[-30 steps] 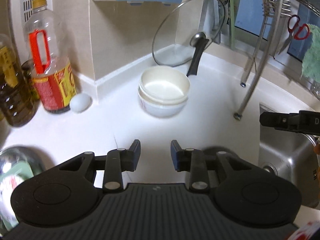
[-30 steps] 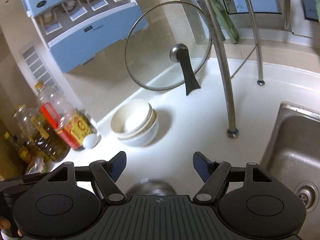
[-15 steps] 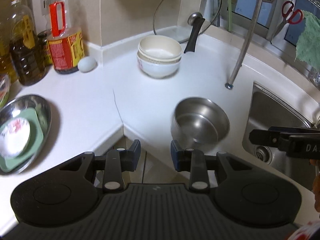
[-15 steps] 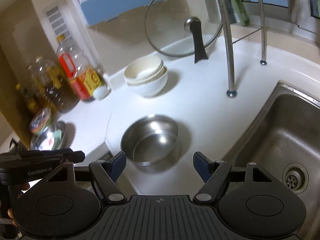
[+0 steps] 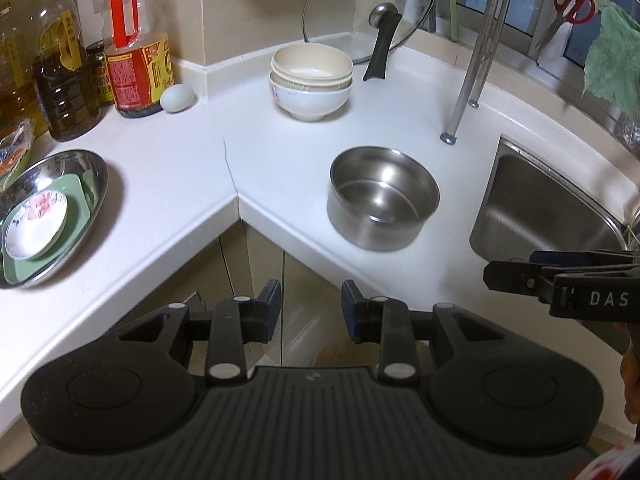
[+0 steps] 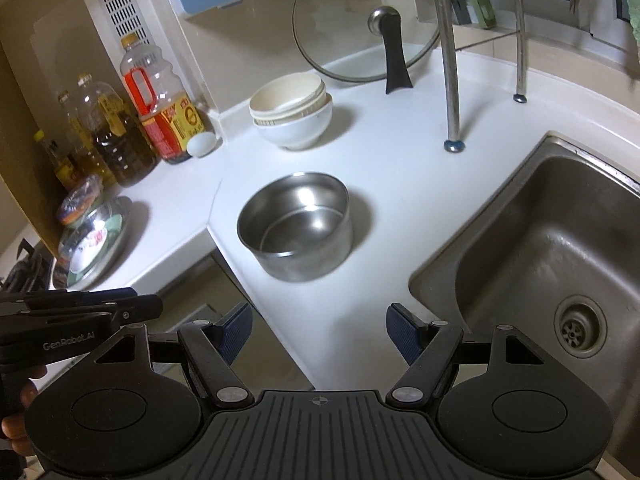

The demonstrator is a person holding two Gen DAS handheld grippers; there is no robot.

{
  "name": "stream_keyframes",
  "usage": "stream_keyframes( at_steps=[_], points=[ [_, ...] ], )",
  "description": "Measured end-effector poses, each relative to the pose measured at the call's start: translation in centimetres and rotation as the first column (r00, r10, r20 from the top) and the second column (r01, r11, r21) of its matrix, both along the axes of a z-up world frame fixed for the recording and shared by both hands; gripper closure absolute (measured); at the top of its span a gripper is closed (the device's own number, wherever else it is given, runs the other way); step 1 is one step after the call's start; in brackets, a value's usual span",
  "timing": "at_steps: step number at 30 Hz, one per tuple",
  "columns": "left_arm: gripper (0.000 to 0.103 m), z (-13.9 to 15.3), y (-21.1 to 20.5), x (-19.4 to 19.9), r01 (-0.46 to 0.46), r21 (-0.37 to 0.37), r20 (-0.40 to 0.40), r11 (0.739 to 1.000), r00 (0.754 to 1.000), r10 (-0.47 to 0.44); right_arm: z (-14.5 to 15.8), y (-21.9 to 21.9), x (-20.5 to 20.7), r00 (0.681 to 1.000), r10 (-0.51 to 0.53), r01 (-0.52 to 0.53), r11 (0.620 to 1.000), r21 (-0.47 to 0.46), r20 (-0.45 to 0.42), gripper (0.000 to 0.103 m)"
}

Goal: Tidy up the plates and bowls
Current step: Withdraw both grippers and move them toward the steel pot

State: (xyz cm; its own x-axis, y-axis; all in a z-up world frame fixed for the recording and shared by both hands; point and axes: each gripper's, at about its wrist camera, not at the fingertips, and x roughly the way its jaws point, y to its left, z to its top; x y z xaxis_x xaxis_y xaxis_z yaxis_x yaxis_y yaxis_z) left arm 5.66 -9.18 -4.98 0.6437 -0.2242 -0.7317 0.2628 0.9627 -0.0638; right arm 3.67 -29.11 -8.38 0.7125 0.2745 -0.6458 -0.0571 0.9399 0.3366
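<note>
A steel bowl (image 5: 382,200) (image 6: 296,226) stands near the counter's inner corner. Behind it a stack of white bowls (image 5: 311,80) (image 6: 292,114) sits by the back wall. At the left, a steel oval dish (image 5: 90,178) (image 6: 116,220) holds a green plate (image 5: 76,200) with a small flowered saucer (image 5: 36,224) on top. My left gripper (image 5: 311,306) hangs off the counter's edge, jaws narrowly apart and empty. My right gripper (image 6: 319,330), wide open and empty, is also short of the edge, in front of the steel bowl.
A glass pot lid (image 5: 368,12) leans in the back corner. Oil bottles (image 5: 60,64) and a pale egg (image 5: 177,98) line the left wall. A steel sink (image 6: 540,240) lies to the right, rack legs (image 6: 450,80) stand on the white counter (image 5: 172,160), and a green cloth (image 5: 612,64) hangs at right.
Both grippers have drawn back and down from the bowl stack, past the counter's edge. The steel bowl and the dish at the left have come into view. Neither jaw gap changed.
</note>
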Motion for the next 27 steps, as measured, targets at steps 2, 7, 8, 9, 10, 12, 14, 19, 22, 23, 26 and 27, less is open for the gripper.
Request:
stream_keyframes(
  at_steps=[2, 7, 8, 9, 10, 12, 14, 19, 22, 23, 26, 27],
  points=[
    [0.074, -0.1, -0.1, -0.4, -0.004, 0.006, -0.004, 1.0, 1.0, 0.004, -0.2, 0.0, -0.1, 1.0, 0.005, -0.005, 1.0, -0.007, -0.007, 0.029],
    [0.074, -0.2, -0.4, -0.8, -0.01, 0.016, -0.008, 1.0, 1.0, 0.011, -0.5, 0.0, -0.2, 1.0, 0.013, -0.013, 1.0, -0.014, -0.023, 0.029],
    [0.074, -0.2, -0.4, -0.9, -0.011, 0.017, -0.008, 1.0, 1.0, 0.011, -0.6, 0.1, -0.2, 1.0, 0.014, -0.015, 1.0, -0.015, -0.024, 0.029],
    [0.074, -0.3, -0.4, -0.9, -0.01, 0.019, -0.01, 1.0, 1.0, 0.011, -0.6, 0.2, -0.2, 1.0, 0.015, -0.016, 1.0, -0.016, -0.025, 0.029],
    [0.074, -0.3, -0.4, -0.9, -0.009, 0.02, -0.011, 1.0, 1.0, 0.009, -0.6, 0.2, -0.2, 0.999, 0.016, -0.017, 1.0, -0.017, -0.028, 0.029],
    [0.074, -0.3, -0.4, -0.8, -0.006, 0.019, -0.011, 1.0, 1.0, 0.007, -0.6, 0.3, -0.1, 0.999, 0.019, -0.019, 1.0, -0.018, -0.032, 0.029],
    [0.074, -0.4, -0.4, -0.6, -0.006, 0.016, -0.01, 1.0, 1.0, 0.006, -0.6, 0.4, 0.1, 0.999, 0.018, -0.019, 1.0, -0.022, -0.034, 0.029],
    [0.074, -0.5, -0.2, 0.4, 0.005, 0.01, -0.008, 1.0, 1.0, -0.004, -0.5, 0.6, 0.8, 0.999, 0.012, -0.013, 1.0, -0.027, -0.03, 0.029],
    [0.074, -0.5, -0.1, 1.2, 0.016, 0.007, -0.005, 1.0, 1.0, -0.016, -0.5, 0.7, 1.4, 1.0, 0.004, -0.005, 0.999, -0.033, -0.025, 0.029],
    [0.074, -0.5, -0.1, 1.5, 0.019, 0.006, -0.005, 1.0, 1.0, -0.019, -0.4, 0.7, 1.7, 1.0, 0.0, -0.001, 0.999, -0.034, -0.025, 0.029],
    [0.074, -0.6, -0.1, 2.3, 0.029, 0.004, -0.006, 1.0, 1.0, -0.029, -0.4, 0.7, 2.3, 1.0, -0.01, 0.009, 0.999, -0.035, -0.025, 0.029],
    [0.074, -0.6, -0.1, 2.6, 0.032, 0.003, -0.006, 0.999, 0.999, -0.032, -0.4, 0.7, 2.5, 1.0, -0.015, 0.014, 0.999, -0.033, -0.027, 0.029]
  ],
)
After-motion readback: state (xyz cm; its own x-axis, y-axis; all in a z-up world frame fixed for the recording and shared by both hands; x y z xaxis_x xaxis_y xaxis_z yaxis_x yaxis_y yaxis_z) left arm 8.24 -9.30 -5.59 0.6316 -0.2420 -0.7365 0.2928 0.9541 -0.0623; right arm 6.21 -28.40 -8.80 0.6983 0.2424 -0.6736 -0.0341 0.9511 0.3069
